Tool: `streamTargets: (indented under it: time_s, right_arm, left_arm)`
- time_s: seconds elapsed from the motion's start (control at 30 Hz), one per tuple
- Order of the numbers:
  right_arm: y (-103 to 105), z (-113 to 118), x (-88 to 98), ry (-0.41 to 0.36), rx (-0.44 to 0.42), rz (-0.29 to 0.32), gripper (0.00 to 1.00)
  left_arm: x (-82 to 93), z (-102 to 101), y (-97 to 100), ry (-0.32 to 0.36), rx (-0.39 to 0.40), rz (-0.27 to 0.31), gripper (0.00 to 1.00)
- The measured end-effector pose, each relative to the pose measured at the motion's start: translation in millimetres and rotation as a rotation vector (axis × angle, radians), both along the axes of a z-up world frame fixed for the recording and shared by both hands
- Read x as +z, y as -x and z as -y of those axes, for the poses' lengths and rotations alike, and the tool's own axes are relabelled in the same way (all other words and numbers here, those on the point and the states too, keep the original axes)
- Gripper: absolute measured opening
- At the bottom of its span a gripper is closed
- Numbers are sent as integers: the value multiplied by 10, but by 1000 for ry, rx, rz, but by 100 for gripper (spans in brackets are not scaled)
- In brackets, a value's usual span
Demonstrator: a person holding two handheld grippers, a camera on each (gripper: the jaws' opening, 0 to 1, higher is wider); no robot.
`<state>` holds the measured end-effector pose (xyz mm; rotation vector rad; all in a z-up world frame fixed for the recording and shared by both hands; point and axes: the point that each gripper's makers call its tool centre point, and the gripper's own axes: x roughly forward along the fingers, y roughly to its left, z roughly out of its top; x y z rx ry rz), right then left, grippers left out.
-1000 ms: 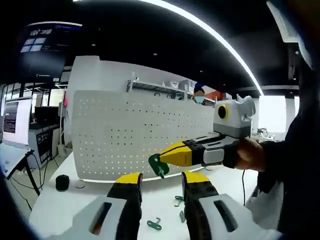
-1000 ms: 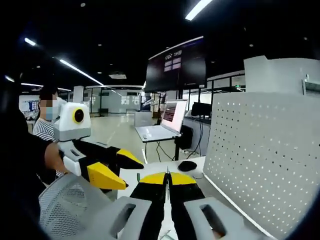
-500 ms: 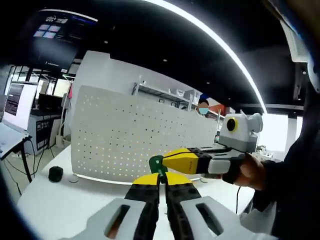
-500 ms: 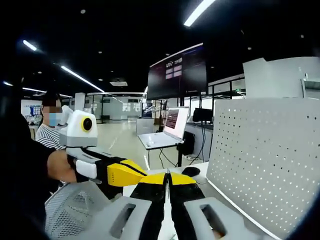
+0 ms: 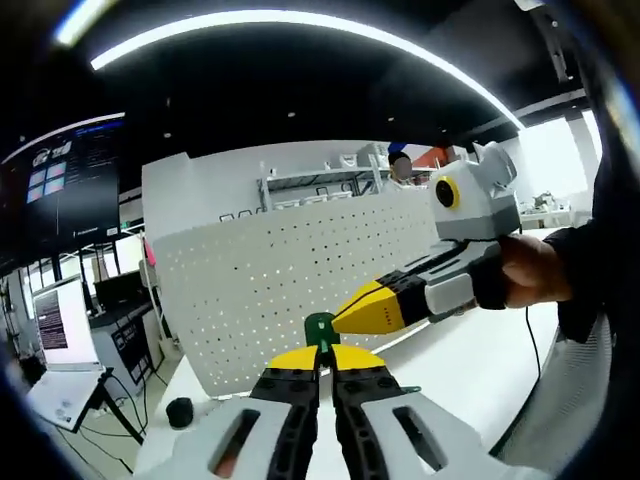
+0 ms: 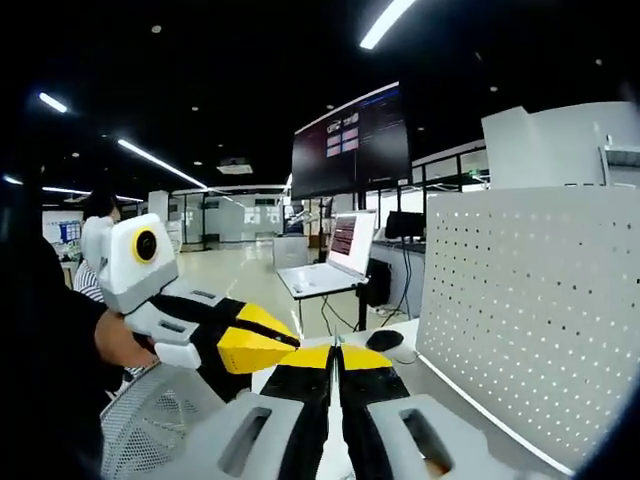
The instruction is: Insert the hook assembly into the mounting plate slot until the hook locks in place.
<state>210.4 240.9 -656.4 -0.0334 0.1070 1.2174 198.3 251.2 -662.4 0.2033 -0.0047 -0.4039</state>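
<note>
In the left gripper view the left gripper [image 5: 320, 362], clamped on the green hook [image 5: 320, 328] at centre, seemingly shares it with the right gripper [image 5: 345, 318], jaws together, while the pegboard [image 5: 270, 280] lies behind across mid-frame.

Grey gripper bodies, black fingers [image 5: 300, 400] with yellow tips, dark sleeve [image 5: 585, 270]

The room is a dim hall with a black ceiling [image 6: 230, 60] crossed by long light strips [image 5: 300, 20]. A large dark screen [image 6: 350, 135] hangs from above. Below it an open laptop [image 6: 335, 255] sits on a small stand. A white shelf rack [image 5: 320, 180] stands at the back, and the pale floor [image 6: 235, 265] runs toward distant windows.
</note>
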Motion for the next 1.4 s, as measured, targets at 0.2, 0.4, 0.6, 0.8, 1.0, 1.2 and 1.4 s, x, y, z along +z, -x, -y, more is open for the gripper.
streamTargets:
  time_s: [0.2,0.4,0.6,0.8,1.0,1.2,1.4]
  right_arm:
    - [40,-40,-5,13,-1,-16,0]
    - [78,-66,-25,20,7,-48,0]
    - [90,-80,-39,26,9,-62,0]
    - [87,-40,15,19,-1,-41,9]
    - [27,235,174,5,-74,2,13]
    - [-153,697,243,74,-239,120,26]
    - [-207,1120,153,100,-354,117,33]
  left_arm:
    - [-5,-38,-41,15,20,10,6]
    - [-33,-21,-44,14,5,8,4]
    - [-46,-42,-40,38,3,4,3]
    - [-23,-66,-48,59,11,1,3]
    - [130,-238,-125,88,48,11,3]
    - [333,-424,-326,110,89,25,3]
    - [592,-558,-597,157,112,46,3]
